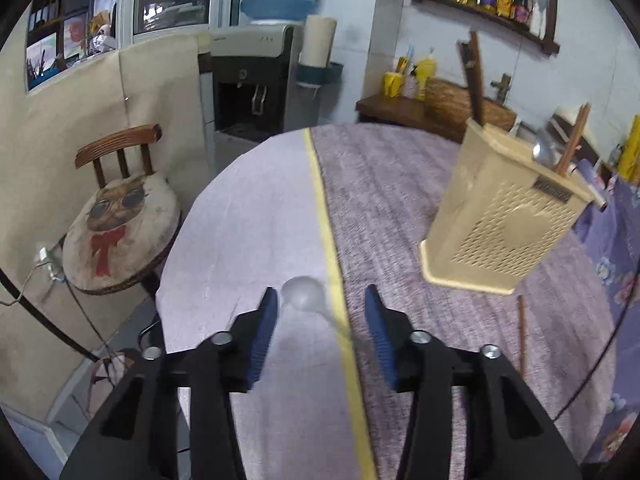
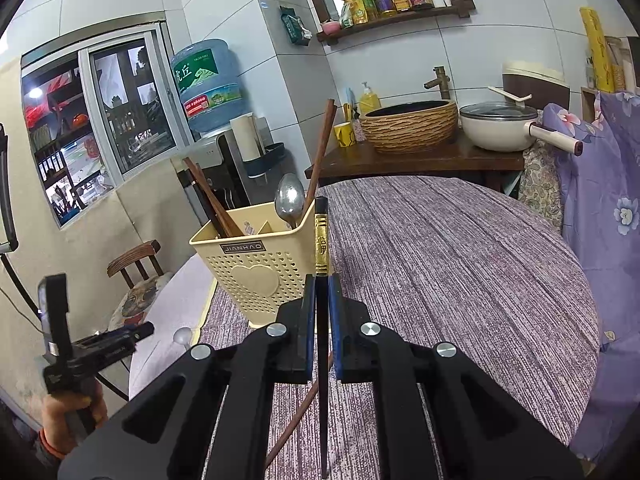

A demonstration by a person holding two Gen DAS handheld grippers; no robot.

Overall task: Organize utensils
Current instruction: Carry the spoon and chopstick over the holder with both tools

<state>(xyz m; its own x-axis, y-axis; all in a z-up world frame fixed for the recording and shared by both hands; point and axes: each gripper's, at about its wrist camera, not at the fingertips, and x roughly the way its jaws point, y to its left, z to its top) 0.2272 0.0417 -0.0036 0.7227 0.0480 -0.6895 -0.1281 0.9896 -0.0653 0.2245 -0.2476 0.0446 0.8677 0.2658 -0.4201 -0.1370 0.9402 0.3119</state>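
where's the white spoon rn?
The white spoon lies on the pale strip of the table, just ahead of the open left gripper in the left wrist view, left of the yellow stripe and the utensil holder.

My right black gripper (image 2: 320, 280) has blue pads (image 2: 308, 320) around a black chopstick with a gold band (image 2: 321, 252). The cream perforated plastic utensil holder (image 2: 256, 264) carries a plain heart panel, brown wooden chopsticks (image 2: 320, 152) and a silver metal spoon (image 2: 289, 200). The surface wears a purple streaked cloth (image 1: 400, 208) beside pale lilac, split by a yellow stripe (image 1: 326, 232). A translucent white spoon (image 1: 303, 293) lies on the lilac.
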